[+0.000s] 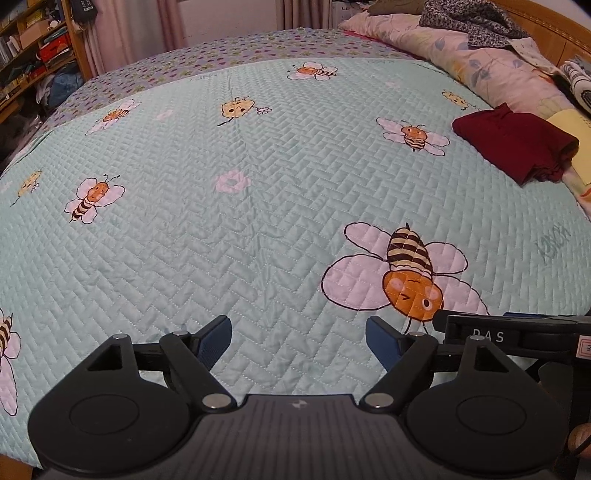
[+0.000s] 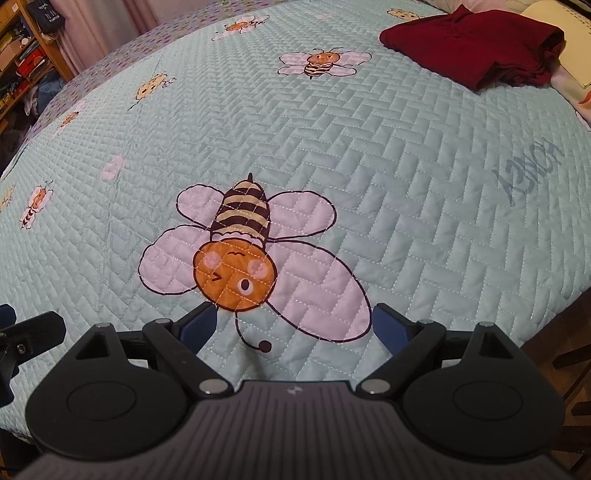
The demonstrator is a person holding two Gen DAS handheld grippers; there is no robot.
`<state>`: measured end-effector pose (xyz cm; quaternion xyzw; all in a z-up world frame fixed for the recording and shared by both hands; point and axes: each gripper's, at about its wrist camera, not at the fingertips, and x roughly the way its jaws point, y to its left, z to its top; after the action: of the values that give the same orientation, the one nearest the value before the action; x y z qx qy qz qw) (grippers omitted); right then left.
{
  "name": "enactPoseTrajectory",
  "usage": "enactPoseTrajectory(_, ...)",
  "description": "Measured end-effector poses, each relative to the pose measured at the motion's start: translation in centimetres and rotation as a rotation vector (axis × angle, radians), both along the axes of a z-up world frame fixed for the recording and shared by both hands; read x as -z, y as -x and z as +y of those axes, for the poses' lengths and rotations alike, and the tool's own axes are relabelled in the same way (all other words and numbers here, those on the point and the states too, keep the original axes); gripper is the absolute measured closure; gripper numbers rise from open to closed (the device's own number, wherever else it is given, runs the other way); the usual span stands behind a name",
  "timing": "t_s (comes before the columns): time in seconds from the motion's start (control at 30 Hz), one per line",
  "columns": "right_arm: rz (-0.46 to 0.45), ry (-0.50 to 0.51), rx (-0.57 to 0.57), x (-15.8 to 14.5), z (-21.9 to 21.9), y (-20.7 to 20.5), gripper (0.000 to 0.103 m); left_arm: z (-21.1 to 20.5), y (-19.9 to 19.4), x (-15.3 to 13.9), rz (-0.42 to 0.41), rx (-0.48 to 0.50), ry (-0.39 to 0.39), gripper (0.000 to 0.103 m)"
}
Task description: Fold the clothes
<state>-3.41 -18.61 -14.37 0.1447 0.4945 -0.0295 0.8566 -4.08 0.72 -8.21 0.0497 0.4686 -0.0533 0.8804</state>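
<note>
A dark red garment (image 1: pixel 517 146) lies folded at the far right of the bed, next to the pillows; it also shows in the right wrist view (image 2: pixel 476 44) at the top right. My left gripper (image 1: pixel 298 338) is open and empty, held low over the mint quilt (image 1: pixel 240 229) near the front edge. My right gripper (image 2: pixel 293 326) is open and empty, just above the big bee print (image 2: pixel 240 254). The right gripper's body (image 1: pixel 517 338) shows at the lower right of the left wrist view. Both grippers are far from the garment.
Pillows (image 1: pixel 480 62) with a grey patterned cloth (image 1: pixel 476 22) on them line the right side under a wooden headboard. A bookshelf (image 1: pixel 33 48) and curtains stand beyond the bed's far left. The bed's edge (image 2: pixel 554 314) drops off at the right.
</note>
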Motion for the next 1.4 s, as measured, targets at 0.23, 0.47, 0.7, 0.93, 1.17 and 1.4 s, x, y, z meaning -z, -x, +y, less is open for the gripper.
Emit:
enactPoseTrajectory(0.23, -0.005, -0.006, -0.001, 0.05, -0.1, -0.01, 0.012, 0.0, 0.0, -0.32, -0.011, -0.042, -0.065, 0.015)
enactPoseTrajectory(0.47, -0.004, -0.006, -0.002, -0.01, 0.04, 0.02, 0.012, 0.14, -0.29, -0.29, 0.013, -0.033, -0.05, 0.005)
enactPoseTrajectory(0.7, -0.002, 0.0, -0.004, -0.04, 0.24, 0.03, 0.012, 0.21, -0.41, -0.03, 0.034, -0.035, -0.052, 0.006)
enactPoseTrajectory(0.93, 0.002, 0.001, -0.008, -0.01, 0.33, -0.09, 0.012, 0.27, -0.53, 0.06, 0.042, -0.035, -0.051, 0.006)
enactPoseTrajectory(1.17, 0.001, 0.007, -0.01, -0.13, 0.46, -0.16, 0.012, 0.29, -0.76, 0.37, 0.064, -0.031, -0.044, 0.006)
enactPoseTrajectory(1.4, 0.002, 0.004, -0.009, -0.13, 0.38, -0.25, 0.012, 0.12, -0.26, -0.21, 0.016, -0.01, -0.026, 0.01)
